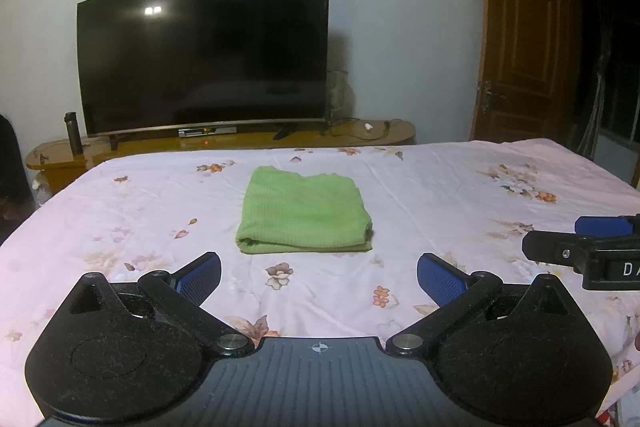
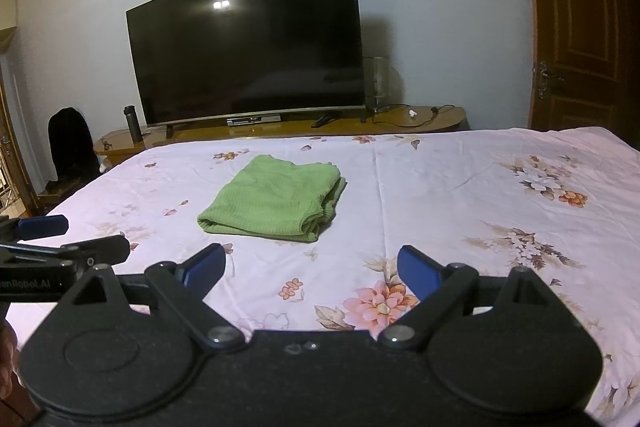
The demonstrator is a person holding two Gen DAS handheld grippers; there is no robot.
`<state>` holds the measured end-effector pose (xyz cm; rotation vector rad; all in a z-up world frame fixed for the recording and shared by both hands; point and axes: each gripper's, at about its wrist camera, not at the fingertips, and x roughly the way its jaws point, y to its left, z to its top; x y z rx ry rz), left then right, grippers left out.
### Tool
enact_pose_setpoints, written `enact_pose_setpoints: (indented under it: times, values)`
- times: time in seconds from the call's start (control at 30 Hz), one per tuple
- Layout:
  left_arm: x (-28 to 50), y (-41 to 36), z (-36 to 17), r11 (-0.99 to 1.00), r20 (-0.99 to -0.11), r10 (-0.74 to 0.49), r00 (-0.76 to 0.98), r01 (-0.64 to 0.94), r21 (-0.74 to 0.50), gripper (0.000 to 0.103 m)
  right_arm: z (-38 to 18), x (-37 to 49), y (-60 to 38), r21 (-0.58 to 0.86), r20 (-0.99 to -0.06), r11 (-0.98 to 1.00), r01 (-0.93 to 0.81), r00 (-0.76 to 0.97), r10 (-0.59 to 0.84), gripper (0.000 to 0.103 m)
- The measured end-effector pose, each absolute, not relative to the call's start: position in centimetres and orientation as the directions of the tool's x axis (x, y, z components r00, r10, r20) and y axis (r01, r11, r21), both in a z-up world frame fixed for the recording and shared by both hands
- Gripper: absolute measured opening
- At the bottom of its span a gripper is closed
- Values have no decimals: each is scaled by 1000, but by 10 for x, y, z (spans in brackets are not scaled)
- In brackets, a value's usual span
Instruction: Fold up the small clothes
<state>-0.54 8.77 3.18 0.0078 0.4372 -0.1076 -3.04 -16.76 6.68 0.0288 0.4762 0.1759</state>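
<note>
A green knitted garment [image 1: 304,213] lies folded into a neat rectangle on the pink floral bedsheet [image 1: 440,195], in the middle of the bed. It also shows in the right wrist view [image 2: 276,199], ahead and left of centre. My left gripper [image 1: 319,277] is open and empty, held above the sheet just short of the garment. My right gripper [image 2: 312,271] is open and empty, to the right of the garment and nearer than it. Each gripper shows at the edge of the other's view: the right one [image 1: 580,247], the left one [image 2: 60,247].
A large dark TV [image 1: 204,51] stands on a low wooden cabinet [image 1: 240,147] beyond the bed's far edge, with a dark flask [image 1: 73,133] at its left. A brown wooden door [image 1: 520,43] stands open at the right. A dark chair [image 2: 70,143] is at far left.
</note>
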Motion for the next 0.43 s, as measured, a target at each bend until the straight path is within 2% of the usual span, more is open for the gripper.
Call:
enact_pose_setpoints:
  times: [0.43]
  values:
    - [-2,83,28,992,-419,-105,902,123,16,103,65,-24,-167,75,-461,982,-172,867,187,93]
